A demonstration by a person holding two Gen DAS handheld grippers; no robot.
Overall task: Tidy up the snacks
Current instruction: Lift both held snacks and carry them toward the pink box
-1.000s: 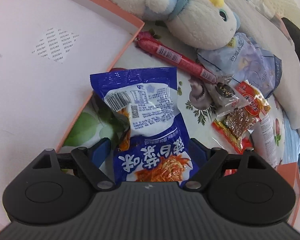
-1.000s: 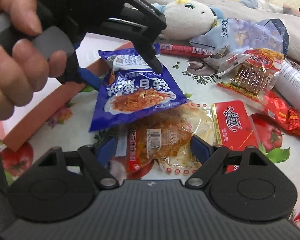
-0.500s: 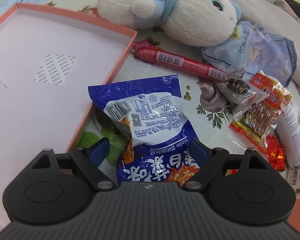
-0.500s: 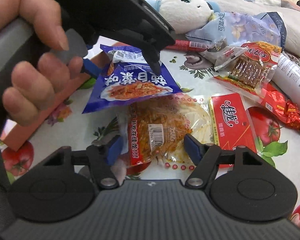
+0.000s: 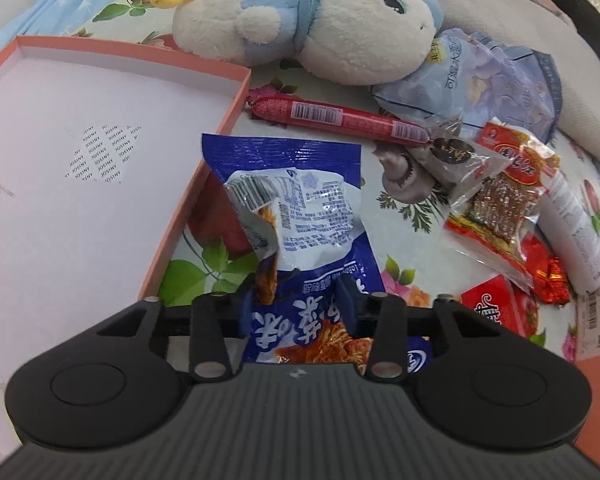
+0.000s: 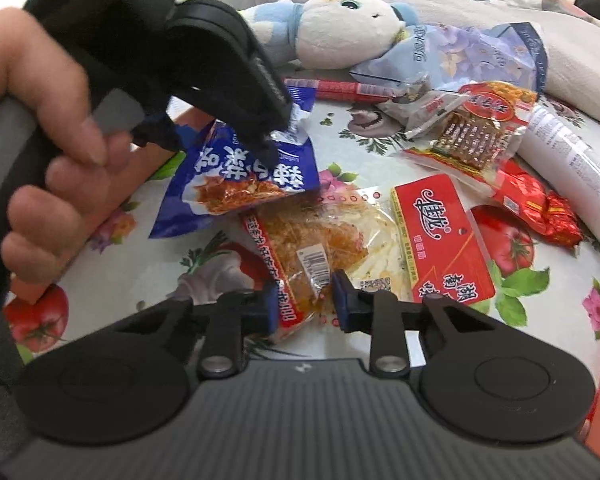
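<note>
Now the left gripper point(image 5: 298, 300) is pinched onto the blue snack packet point(image 5: 300, 216), its 2 blue pads pressing the crumpled lower half of the bag, which stretches ahead of the gripper with its printed back facing up. From the right wrist view the same packet point(image 6: 244, 184) hangs lifted off the floral surface point(image 6: 140, 264) under the left gripper point(image 6: 260, 140), gripped by a bare hand point(image 6: 56, 160). To the left of the left gripper lies the open pink box point(image 5: 204, 176), its white floor showing a patch of small print; the packet's far corner sits just beside the box's right wall.

The right gripper point(image 6: 305, 300) has closed narrowly on the near edge of a clear packet of orange shreds point(image 6: 320, 248), which lies flat on the surface directly ahead of it, partly under the blue packet. Just right of that packet lies a red flat packet point(image 6: 440, 232). Farther ahead and to the right sit a clear-and-red packet of brown strips point(image 6: 476, 136), a crinkled red wrapper point(image 6: 540, 208) and a white tube-shaped pack point(image 6: 568, 160). Beyond them lie a long red sausage stick point(image 5: 340, 118), a pale blue bag point(image 5: 492, 88) and a white-and-blue plush toy point(image 5: 320, 28).
</note>
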